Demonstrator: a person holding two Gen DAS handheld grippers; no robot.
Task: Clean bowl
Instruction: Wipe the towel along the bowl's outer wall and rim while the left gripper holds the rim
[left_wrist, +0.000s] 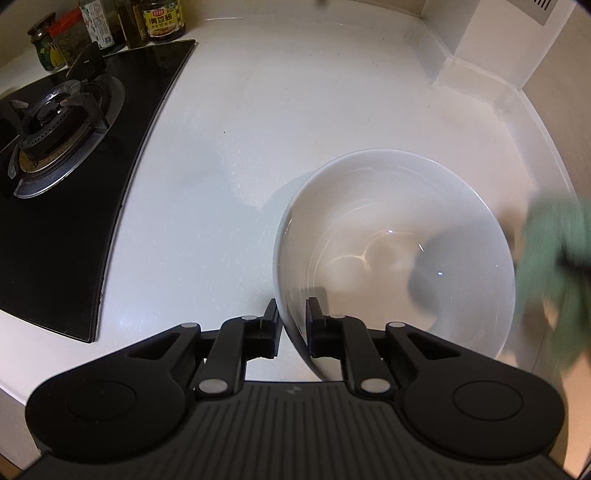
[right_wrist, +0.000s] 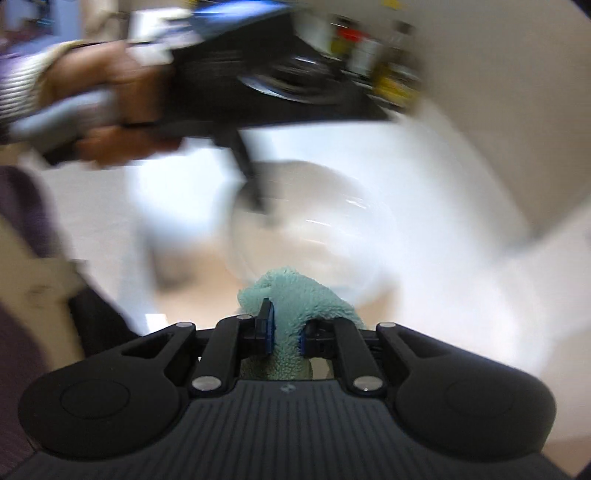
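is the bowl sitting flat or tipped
Tipped: the left gripper clamps the bowl rim, tilting its opening sideways above the counter.

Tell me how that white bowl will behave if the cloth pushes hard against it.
The bowl looks glazed and glossy, so it is probably slippery. The left gripper pinches only its near rim, and it appears tipped, so a hard push from the cloth may swing or twist it. It looks ceramic: stiff, likely chipping if dropped on the counter.

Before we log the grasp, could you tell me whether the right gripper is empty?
No, the right gripper is shut on a green cloth held between its fingers.
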